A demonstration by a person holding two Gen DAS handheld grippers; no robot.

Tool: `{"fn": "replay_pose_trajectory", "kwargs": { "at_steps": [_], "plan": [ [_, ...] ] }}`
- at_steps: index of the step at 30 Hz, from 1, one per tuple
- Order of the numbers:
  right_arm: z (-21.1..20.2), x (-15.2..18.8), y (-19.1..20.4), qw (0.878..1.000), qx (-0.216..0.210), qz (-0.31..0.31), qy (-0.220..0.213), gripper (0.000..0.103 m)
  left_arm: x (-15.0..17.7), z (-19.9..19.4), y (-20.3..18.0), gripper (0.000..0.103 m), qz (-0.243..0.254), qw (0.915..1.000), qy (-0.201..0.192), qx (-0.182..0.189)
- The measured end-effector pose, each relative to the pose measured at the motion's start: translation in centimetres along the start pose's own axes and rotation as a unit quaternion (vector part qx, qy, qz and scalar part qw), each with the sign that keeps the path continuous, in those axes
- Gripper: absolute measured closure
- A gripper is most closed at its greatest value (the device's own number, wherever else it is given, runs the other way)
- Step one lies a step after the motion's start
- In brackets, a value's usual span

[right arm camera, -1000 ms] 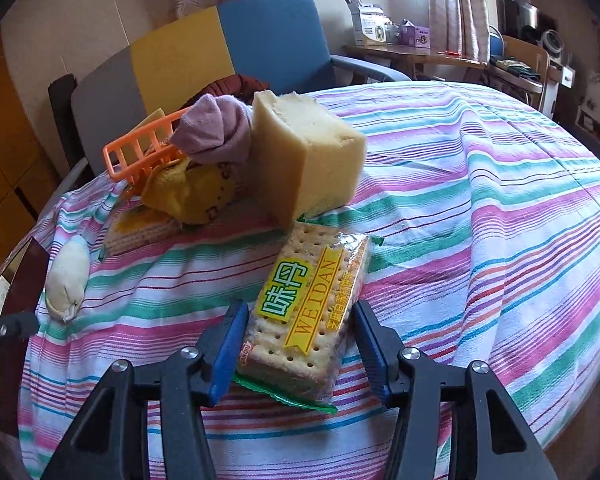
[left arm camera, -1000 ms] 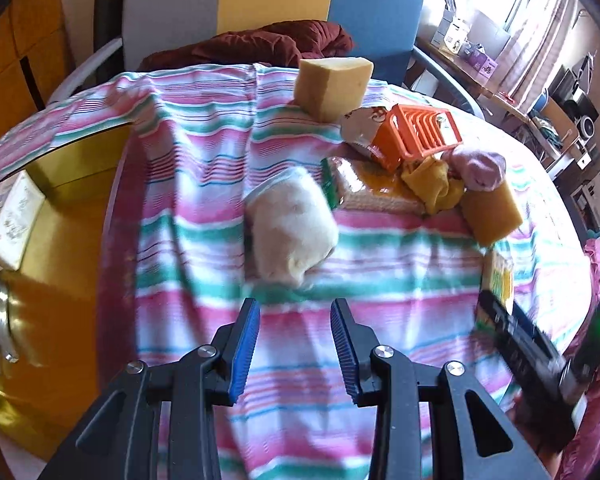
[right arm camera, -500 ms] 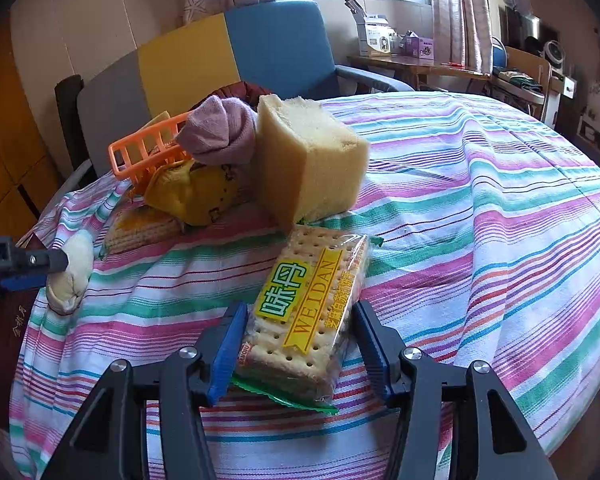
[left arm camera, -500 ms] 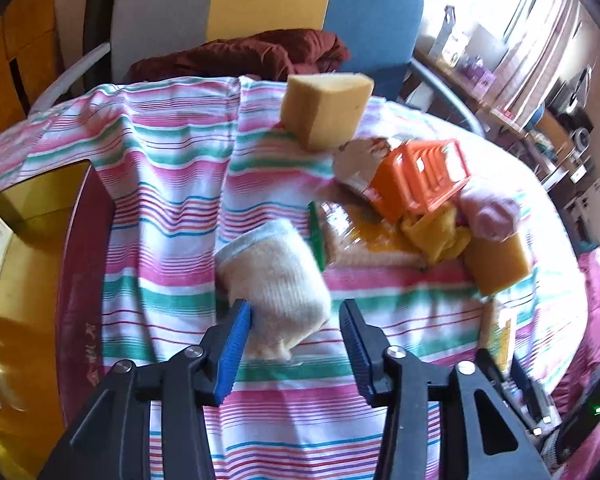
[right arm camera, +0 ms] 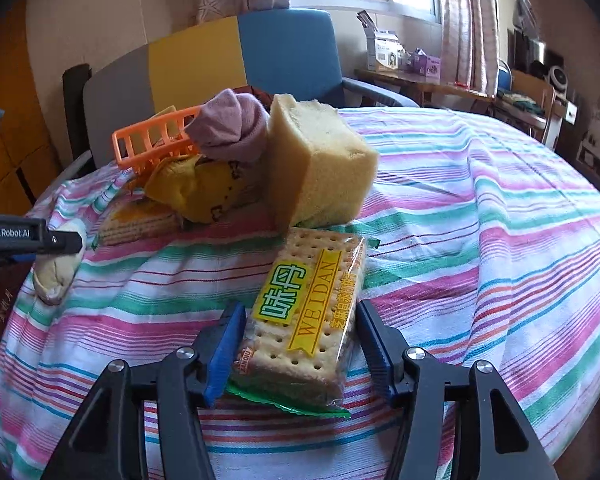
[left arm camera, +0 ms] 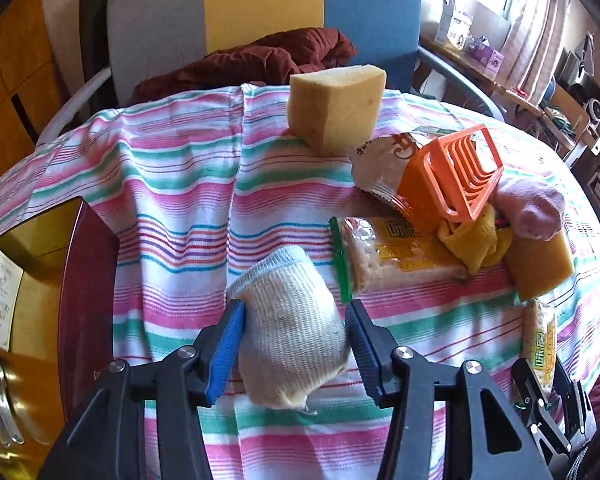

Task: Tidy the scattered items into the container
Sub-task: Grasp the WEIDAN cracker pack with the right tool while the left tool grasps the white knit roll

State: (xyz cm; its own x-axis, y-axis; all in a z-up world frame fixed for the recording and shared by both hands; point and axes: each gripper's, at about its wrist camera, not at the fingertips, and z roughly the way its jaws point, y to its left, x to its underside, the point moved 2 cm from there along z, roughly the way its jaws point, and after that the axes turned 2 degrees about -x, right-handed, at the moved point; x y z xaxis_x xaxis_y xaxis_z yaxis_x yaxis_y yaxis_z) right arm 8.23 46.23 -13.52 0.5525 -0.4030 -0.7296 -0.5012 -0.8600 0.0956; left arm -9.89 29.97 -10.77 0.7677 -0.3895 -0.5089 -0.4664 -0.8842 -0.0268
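A rolled cream sock [left arm camera: 292, 340] lies on the striped tablecloth [left arm camera: 180, 184], and my left gripper [left arm camera: 294, 312] is open with a finger on each side of it. My right gripper [right arm camera: 300, 312] is open astride a packet of crackers [right arm camera: 304, 312] that rests on the cloth. The orange basket [left arm camera: 452, 176] lies tipped on its side further back. Around it sit a pink sock [right arm camera: 232, 128], a yellow sock [right arm camera: 204, 192], a second cracker packet [left arm camera: 400, 256] and a snack bag [left arm camera: 380, 164]. One yellow sponge [right arm camera: 316, 168] stands just beyond the right gripper's packet; another sponge [left arm camera: 336, 108] is at the far edge.
A grey, yellow and blue chair [left arm camera: 260, 20] with a dark red cloth [left arm camera: 260, 60] stands behind the table. At the left the cloth ends and bare wood [left arm camera: 40, 240] shows, with a paper label [left arm camera: 0, 300]. A cluttered desk [right arm camera: 420, 76] lines the window wall.
My left gripper has come forward and down from short of the cream sock until its fingers flank it. The right gripper has stayed astride the cracker packet.
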Motion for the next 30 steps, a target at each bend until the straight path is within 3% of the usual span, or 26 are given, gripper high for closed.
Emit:
{"fn": "replay_pose_trajectory", "kwargs": {
  "at_steps": [5,10,15,30],
  "plan": [
    [0.1,0.0,-0.3,1.0,-0.002,0.002,0.002,0.045,1.1,-0.5,0.7,0.055,-0.007,0.9998,-0.016,0.012],
    [-0.1,-0.5,-0.9,0.999,-0.012,0.02,0.029,0.046,2.3,-1.5,1.1,0.057,-0.008,0.9997,-0.006,0.024],
    [-1.4,-0.3,-1.2,0.996,-0.05,0.061,0.041,0.052,4.5,-2.9,0.9,0.057,0.005,0.9995,-0.002,0.031],
    [-4.7,1.0,7.5,0.984,-0.16,0.01,0.074,0.052,9.5,-7.5,2.1,0.058,0.039,0.9984,-0.033,0.025]
  ]
}}
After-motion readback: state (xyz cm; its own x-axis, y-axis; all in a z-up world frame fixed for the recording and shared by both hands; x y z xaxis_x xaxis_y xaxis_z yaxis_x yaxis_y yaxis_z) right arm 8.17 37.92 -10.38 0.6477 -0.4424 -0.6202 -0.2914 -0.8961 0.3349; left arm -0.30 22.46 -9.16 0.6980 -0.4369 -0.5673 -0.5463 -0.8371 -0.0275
